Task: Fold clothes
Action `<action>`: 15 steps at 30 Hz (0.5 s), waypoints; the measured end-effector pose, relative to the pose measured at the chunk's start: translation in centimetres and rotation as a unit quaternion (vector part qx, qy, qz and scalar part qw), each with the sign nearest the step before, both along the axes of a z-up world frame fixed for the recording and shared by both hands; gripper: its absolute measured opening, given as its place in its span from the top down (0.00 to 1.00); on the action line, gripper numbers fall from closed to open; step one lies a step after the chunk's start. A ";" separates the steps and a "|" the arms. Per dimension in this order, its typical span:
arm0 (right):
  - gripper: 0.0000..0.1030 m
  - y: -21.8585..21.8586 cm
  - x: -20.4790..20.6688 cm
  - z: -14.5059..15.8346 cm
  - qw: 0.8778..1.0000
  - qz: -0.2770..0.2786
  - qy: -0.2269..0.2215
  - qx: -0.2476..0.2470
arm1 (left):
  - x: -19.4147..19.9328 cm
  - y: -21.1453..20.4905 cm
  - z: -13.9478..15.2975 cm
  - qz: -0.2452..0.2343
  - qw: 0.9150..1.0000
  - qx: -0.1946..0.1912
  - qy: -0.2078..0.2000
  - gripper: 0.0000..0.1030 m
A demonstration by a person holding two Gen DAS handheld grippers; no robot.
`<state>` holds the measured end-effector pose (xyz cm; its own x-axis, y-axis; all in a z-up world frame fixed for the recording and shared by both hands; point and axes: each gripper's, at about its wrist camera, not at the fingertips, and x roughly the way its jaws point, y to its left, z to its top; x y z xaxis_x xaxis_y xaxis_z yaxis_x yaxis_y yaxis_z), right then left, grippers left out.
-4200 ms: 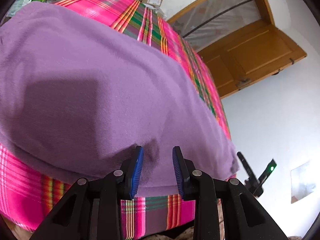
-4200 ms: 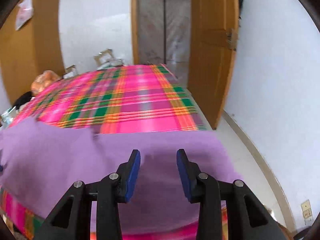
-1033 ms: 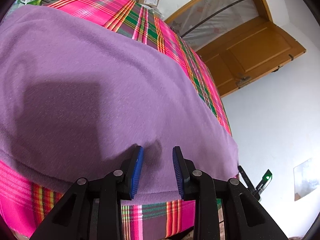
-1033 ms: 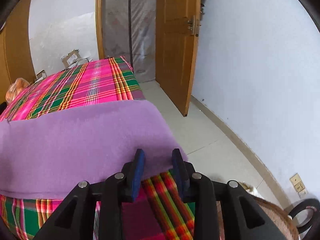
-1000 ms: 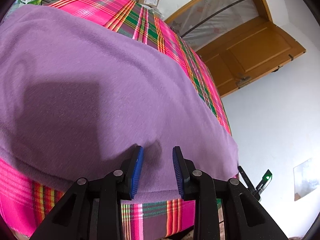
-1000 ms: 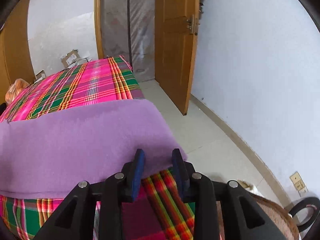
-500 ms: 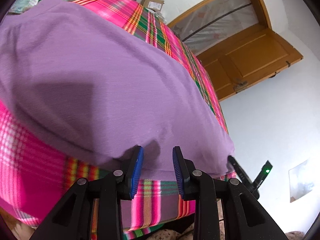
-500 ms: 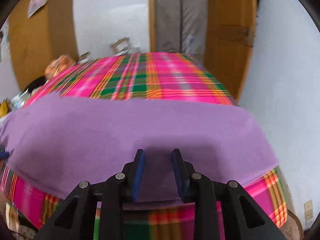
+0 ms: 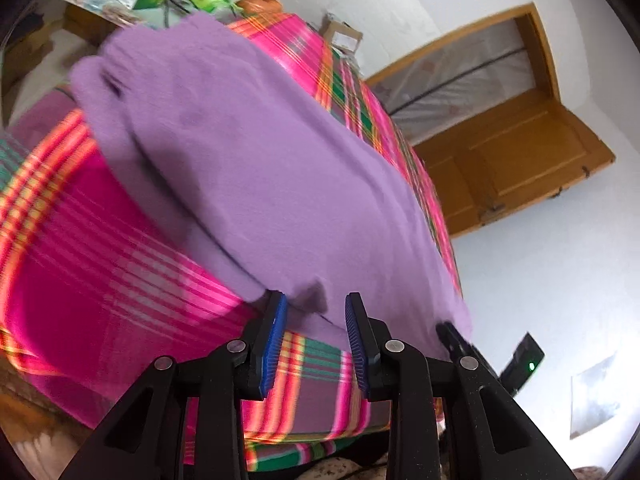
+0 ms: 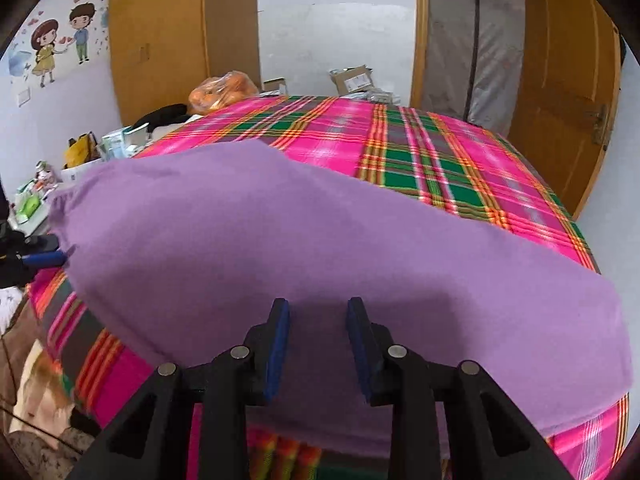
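I see the purple garment point(image 10: 320, 248) spread on the plaid bed point(image 10: 440, 152) ahead of both half-open, empty hand-held grippers, left point(image 9: 316, 340) and right point(image 10: 318, 344); soft, limp, probably light—I'd pinch its near hem.

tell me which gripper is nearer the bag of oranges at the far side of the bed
Left. The left gripper is at the purple garment's end toward the bag of oranges; the right gripper sits along its near edge, toward the door side.

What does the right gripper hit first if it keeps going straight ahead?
Most likely the purple garment spread on the plaid bedcover: the right gripper, jaws open, points right at it. Depth unclear.
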<state>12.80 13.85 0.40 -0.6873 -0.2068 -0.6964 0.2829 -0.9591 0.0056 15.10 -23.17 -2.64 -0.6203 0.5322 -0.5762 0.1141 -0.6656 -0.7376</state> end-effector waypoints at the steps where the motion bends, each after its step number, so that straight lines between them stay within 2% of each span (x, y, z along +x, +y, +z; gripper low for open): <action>1: 0.69 -0.2 0.1 0.1 1.000 0.007 -0.003 -0.003 | 0.0 -0.4 0.1 0.007 1.000 -0.003 0.000 0.70; 6: 0.70 -2.4 0.1 0.8 0.999 0.042 0.008 -0.006 | 0.1 -2.1 0.2 0.034 0.999 -0.007 -0.004 0.70; 10: 0.68 -5.0 -0.6 -0.1 0.998 0.065 -0.009 0.000 | 0.2 -3.5 0.2 0.056 0.998 -0.009 -0.005 0.70; 15: 0.68 -7.9 0.5 0.1 0.992 0.126 -0.006 0.007 | 0.5 -6.2 0.1 0.101 0.995 -0.015 -0.013 0.68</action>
